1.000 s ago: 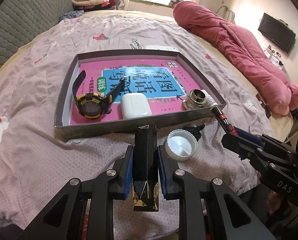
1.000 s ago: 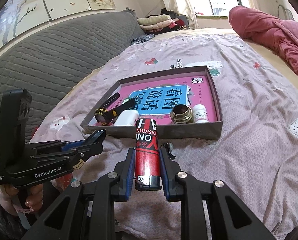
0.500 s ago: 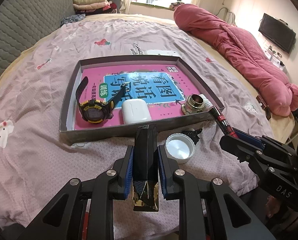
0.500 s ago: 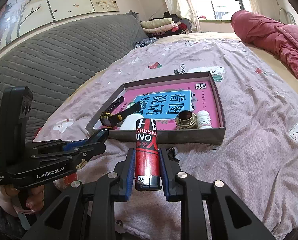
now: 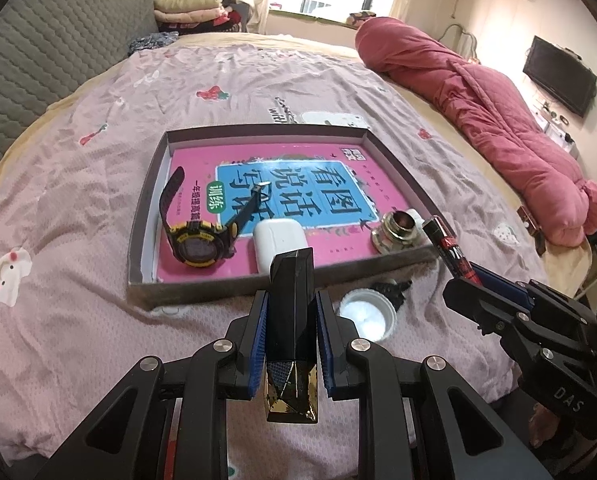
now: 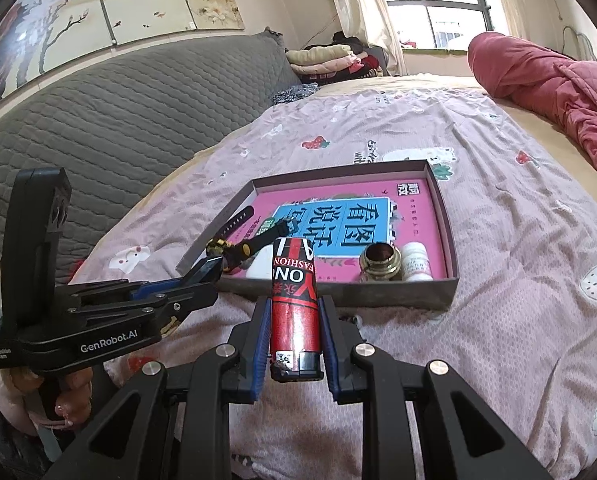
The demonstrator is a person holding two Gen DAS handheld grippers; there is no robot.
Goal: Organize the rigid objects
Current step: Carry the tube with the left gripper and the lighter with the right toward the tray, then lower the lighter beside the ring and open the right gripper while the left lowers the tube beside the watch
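My left gripper (image 5: 291, 312) is clamped on a black faceted box (image 5: 291, 320) with a gold foil end facing the camera; it sits upright between the blue pads, just short of the tray's (image 5: 146, 216) near wall. My right gripper (image 6: 294, 320) is clamped on a red lighter (image 6: 294, 300), a round tube with a black base. Its label reads "FASHION" in white, upside down, with large letters "ON" beside it and some red Chinese characters I cannot make out.

The tray rests on the pink bedsheet (image 5: 78, 208). Inside lies a pink book (image 5: 298, 176) with a blue panel of large Chinese characters and a green tag. On the book sit a black and yellow watch (image 5: 196, 240), a white earbud case (image 5: 280, 240), a metal ring-shaped part (image 5: 398, 230) and, in the right wrist view, a small white bottle (image 6: 416, 266).

A white cap (image 5: 366, 316) lies on the sheet just outside the tray, touching a small black object (image 5: 392, 290) I cannot identify.

The left gripper's body reads "GenRobot.AI"; the right one's reads "DAS".
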